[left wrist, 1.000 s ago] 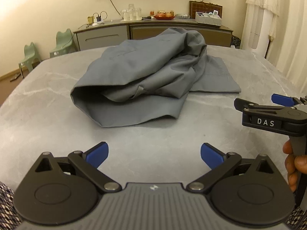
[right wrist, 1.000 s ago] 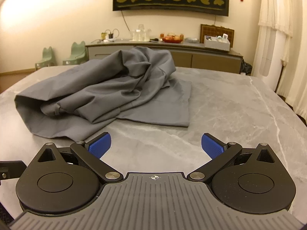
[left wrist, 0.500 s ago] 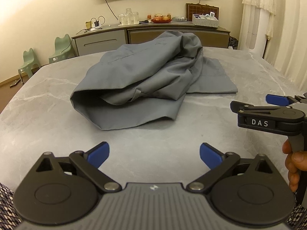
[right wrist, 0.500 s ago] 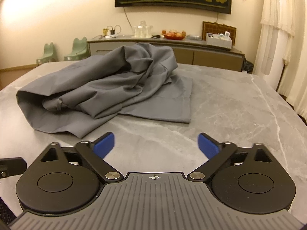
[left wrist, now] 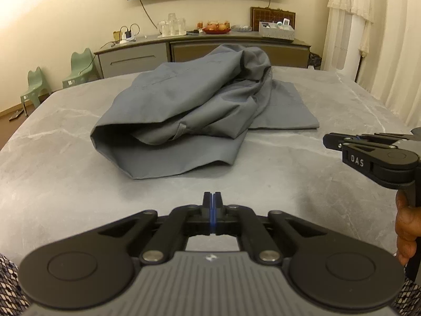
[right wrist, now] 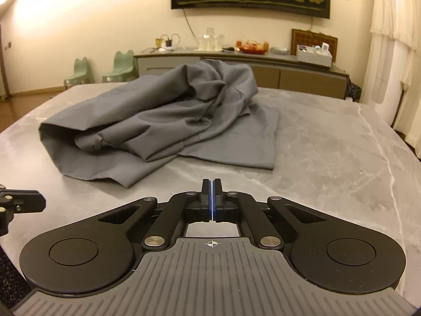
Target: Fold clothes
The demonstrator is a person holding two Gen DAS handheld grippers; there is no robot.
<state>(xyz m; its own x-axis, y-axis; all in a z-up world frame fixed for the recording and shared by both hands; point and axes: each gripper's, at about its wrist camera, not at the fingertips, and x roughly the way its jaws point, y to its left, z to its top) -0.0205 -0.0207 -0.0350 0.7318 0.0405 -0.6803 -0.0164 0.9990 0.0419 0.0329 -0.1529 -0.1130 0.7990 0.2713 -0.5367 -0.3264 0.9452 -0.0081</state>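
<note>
A crumpled grey garment [left wrist: 200,113] lies in a heap on the grey marble table [left wrist: 65,184], also seen in the right wrist view as the garment [right wrist: 163,126]. My left gripper [left wrist: 212,202] is shut with nothing between its blue pads, hovering short of the garment's near hem. My right gripper [right wrist: 211,189] is shut too, empty, just before the hem's right part. From the left wrist view the right gripper [left wrist: 331,141] shows at the right edge, held by a hand [left wrist: 406,231]. Part of the left gripper [right wrist: 18,202] shows at the left edge of the right wrist view.
Behind the table stands a long sideboard [left wrist: 200,50] with glasses, a fruit bowl and a box. Two green small chairs [left wrist: 79,65] stand at the left wall. White curtains [left wrist: 368,26] hang at the right. Bare tabletop [right wrist: 342,144] stretches right of the garment.
Both grippers have gone from open to shut, closing on nothing. Both views have lifted slightly and drawn back a little from the garment, which has not moved.
</note>
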